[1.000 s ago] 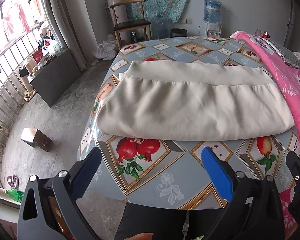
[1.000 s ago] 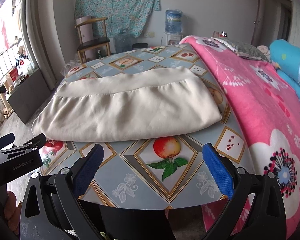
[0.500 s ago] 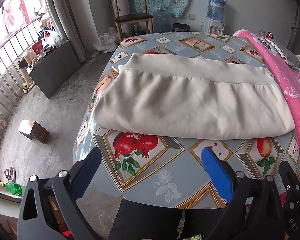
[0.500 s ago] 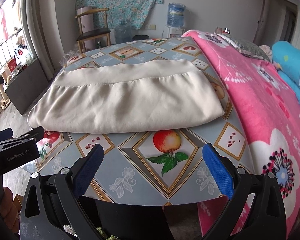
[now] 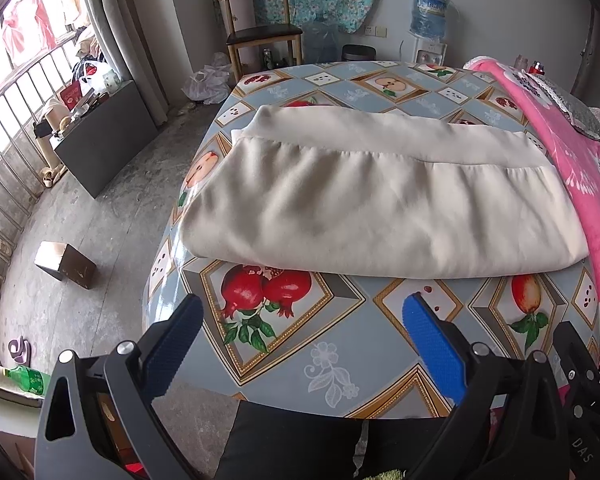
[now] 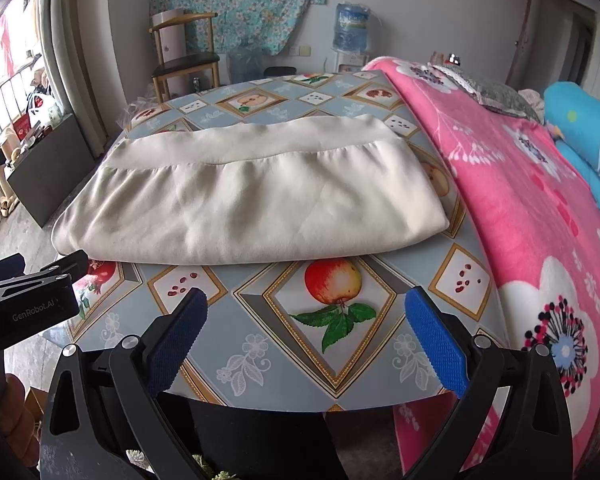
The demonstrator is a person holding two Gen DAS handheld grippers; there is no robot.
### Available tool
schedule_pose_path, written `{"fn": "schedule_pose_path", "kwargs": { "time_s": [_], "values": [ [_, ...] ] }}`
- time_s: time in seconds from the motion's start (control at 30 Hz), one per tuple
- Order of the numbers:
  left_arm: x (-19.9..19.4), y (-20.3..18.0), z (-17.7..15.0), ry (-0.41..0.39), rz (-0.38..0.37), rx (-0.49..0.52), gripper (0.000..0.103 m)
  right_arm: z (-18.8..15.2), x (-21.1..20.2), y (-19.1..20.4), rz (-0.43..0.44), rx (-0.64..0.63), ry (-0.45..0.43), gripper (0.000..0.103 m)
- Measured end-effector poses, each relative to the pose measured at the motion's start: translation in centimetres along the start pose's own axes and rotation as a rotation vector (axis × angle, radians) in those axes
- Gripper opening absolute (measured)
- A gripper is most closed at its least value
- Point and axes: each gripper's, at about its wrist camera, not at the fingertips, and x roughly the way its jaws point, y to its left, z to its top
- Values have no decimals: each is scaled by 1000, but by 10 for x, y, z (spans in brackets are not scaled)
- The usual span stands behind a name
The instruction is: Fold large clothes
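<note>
Cream folded fabric garment lies flat on fruit-patterned tablecloth; left gripper, marked "GenRobot.AI", and right gripper both spread, empty.

The cloth in mid-frame is plain cream. The bench wears a grey-blue cover of gold-edged diamonds with red pomegranates, apples and white flowers. At right, the blanket is hot pink with white flowers; the pillow is turquoise. Upper centre, a teal floral curtain. The grippers are black with blue pads.
</note>
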Motion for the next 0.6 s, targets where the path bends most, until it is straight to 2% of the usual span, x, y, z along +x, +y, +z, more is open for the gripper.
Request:
{"fn": "schedule_pose_path", "kwargs": {
  "time_s": [0.6],
  "values": [
    [0,-2,-2,0,3,9,98,2,1,-10,-13,4,-4,96]
  ]
}}
